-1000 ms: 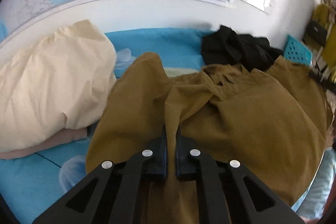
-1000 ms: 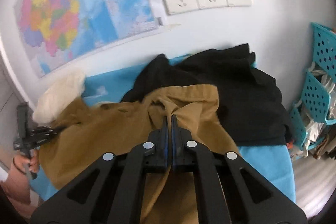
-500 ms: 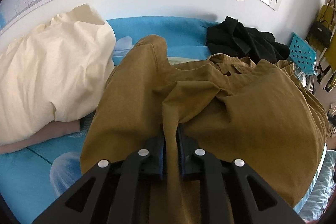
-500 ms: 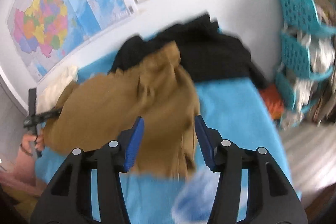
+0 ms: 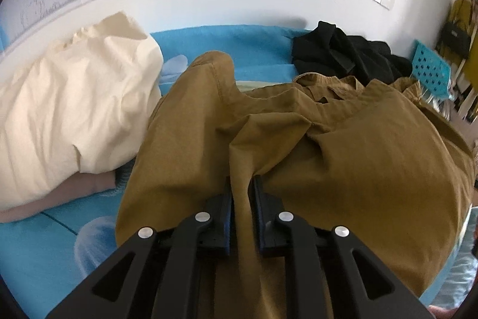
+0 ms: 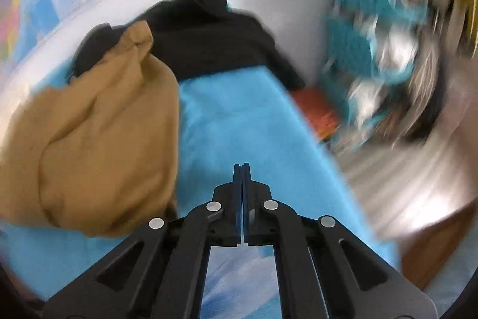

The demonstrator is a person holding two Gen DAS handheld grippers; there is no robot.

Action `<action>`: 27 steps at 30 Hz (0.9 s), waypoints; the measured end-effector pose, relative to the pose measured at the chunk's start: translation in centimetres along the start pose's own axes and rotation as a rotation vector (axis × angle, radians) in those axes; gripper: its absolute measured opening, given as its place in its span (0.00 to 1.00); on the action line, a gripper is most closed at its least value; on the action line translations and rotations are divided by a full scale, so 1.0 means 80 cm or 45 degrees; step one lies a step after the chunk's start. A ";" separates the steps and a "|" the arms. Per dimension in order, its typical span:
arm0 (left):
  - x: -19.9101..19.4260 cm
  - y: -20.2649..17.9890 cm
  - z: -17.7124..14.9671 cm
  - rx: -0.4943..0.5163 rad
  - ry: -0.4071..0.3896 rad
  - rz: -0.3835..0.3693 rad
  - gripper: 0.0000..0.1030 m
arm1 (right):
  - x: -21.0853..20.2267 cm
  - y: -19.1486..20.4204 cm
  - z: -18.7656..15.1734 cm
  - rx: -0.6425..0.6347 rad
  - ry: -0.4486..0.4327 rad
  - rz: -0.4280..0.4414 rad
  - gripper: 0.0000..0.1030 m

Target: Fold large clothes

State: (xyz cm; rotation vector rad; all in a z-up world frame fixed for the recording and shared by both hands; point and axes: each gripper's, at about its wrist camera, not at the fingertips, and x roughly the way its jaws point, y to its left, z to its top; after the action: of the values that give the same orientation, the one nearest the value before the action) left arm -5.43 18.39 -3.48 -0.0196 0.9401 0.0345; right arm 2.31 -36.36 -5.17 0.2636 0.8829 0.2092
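The left gripper is opening around a brown shirt fold on the bed; the right gripper is closed, empty

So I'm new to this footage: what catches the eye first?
The mustard-brown garment sprawls over the blue bed sheet, a fold of it between the opening fingers of the left gripper. The right gripper is shut on nothing. A cream pillow lies left, a black garment by the wall.
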 end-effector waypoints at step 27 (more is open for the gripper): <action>-0.040 -0.021 -0.021 0.074 -0.090 0.028 0.53 | -0.019 0.179 0.032 -0.425 -0.074 0.290 0.39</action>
State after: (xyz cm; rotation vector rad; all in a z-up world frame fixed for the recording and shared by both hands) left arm -8.58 16.61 -1.88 0.0456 0.8700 0.0281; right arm 2.33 -23.58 1.96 0.0575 0.7461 0.5522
